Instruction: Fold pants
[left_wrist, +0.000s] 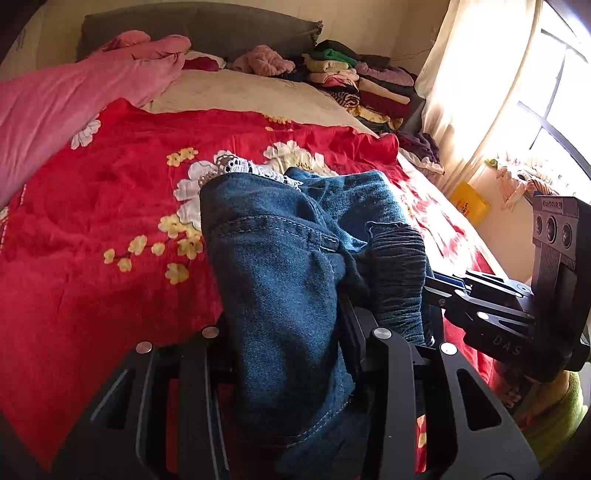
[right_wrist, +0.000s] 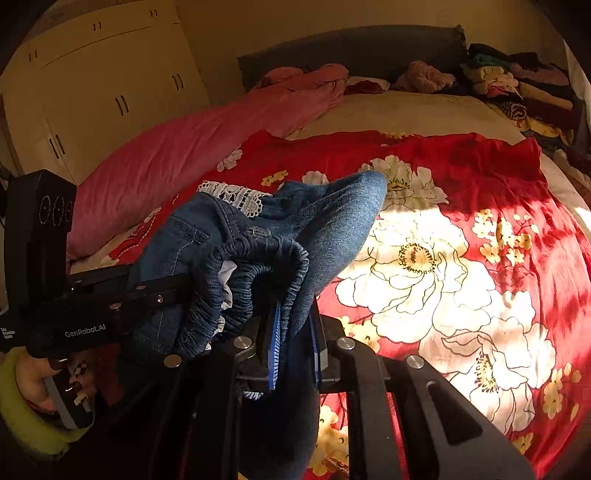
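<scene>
Blue denim pants (left_wrist: 280, 258) with an elastic waistband (left_wrist: 399, 280) and white lace trim (left_wrist: 236, 166) hang bunched between both grippers above the bed. My left gripper (left_wrist: 343, 332) is shut on the denim near the waistband; its fingertips are hidden by cloth. My right gripper (right_wrist: 293, 339) is shut on the pants (right_wrist: 258, 236), its blue pads (right_wrist: 274, 354) pinching the cloth beside the gathered waistband (right_wrist: 258, 269). The right gripper (left_wrist: 439, 291) comes in from the right in the left wrist view, and the left gripper (right_wrist: 181, 291) from the left in the right wrist view.
A red floral sheet (left_wrist: 110, 221) covers the bed under the pants. A pink duvet (left_wrist: 55, 103) lies at the left. Stacked folded clothes (left_wrist: 354, 81) sit at the far right corner by the grey headboard (left_wrist: 199, 33). A curtain and window (left_wrist: 517, 92) are at the right, cupboards (right_wrist: 92, 85) at the left.
</scene>
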